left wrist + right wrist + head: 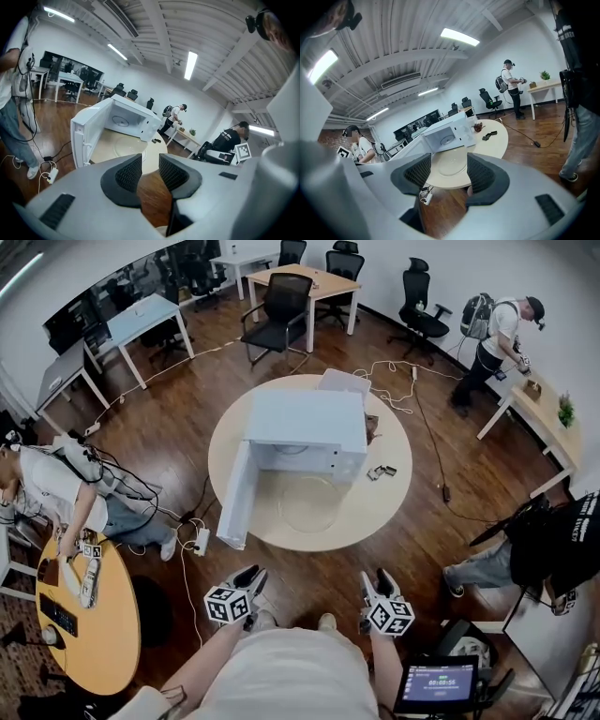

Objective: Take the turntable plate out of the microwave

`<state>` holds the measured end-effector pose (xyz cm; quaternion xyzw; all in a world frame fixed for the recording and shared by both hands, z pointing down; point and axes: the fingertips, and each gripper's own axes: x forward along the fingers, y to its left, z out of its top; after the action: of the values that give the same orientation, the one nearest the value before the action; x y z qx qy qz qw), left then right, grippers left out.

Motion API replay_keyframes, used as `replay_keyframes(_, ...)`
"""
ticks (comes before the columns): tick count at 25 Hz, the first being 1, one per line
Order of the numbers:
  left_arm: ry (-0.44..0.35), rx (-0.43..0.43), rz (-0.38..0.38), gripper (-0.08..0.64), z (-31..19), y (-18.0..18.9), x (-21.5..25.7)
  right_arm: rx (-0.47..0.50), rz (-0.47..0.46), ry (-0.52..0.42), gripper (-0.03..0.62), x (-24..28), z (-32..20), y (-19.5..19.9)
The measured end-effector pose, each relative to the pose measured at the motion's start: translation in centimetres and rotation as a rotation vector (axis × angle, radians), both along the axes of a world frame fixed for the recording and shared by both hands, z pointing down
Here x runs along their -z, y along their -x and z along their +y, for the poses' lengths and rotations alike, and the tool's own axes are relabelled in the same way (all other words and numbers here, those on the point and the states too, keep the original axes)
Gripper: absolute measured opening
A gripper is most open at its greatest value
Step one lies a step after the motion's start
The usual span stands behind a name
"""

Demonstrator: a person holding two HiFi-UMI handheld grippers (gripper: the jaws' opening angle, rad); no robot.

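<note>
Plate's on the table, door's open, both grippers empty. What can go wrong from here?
The clear glass plate lies near the front edge of the table; a nudge might push it off. The open door reaches that edge on the side of the left gripper and may get bumped. Power strip and cables beside the table: trip risk.

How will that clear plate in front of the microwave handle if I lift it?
The clear plate looks like glass: probably stiff, slick, breakable. Lying flat on the table, it likely won't roll, but its low rim may be hard to catch.
</note>
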<state>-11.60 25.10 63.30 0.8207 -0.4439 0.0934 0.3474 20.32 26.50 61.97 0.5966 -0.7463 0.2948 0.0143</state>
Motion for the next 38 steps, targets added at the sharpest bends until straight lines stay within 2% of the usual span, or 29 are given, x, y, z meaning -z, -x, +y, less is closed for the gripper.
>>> replay_keyframes(8, -0.001, -0.039, -0.001, 0.118, -0.6, 0.6, -0.3, 0.0, 0.003, 0.017, 0.247, -0.8, -0.3, 1.8)
replay_keyframes(15, 0.011, -0.04, 0.008, 0.118, -1.0, 1.1, -0.6, 0.006, 0.006, 0.018, 0.247, -0.7, -0.8, 2.4)
replay_keyframes(30, 0.028, -0.036, 0.011, 0.118, -1.4, -0.1, -0.9, -0.011, -0.016, 0.038, 0.247, -1.6, -0.9, 0.9)
replay_keyframes(38, 0.035, -0.05, 0.002, 0.118, -1.6, -1.9, -0.9, -0.016, -0.039, 0.026, 0.247, -1.7, -1.3, -0.5)
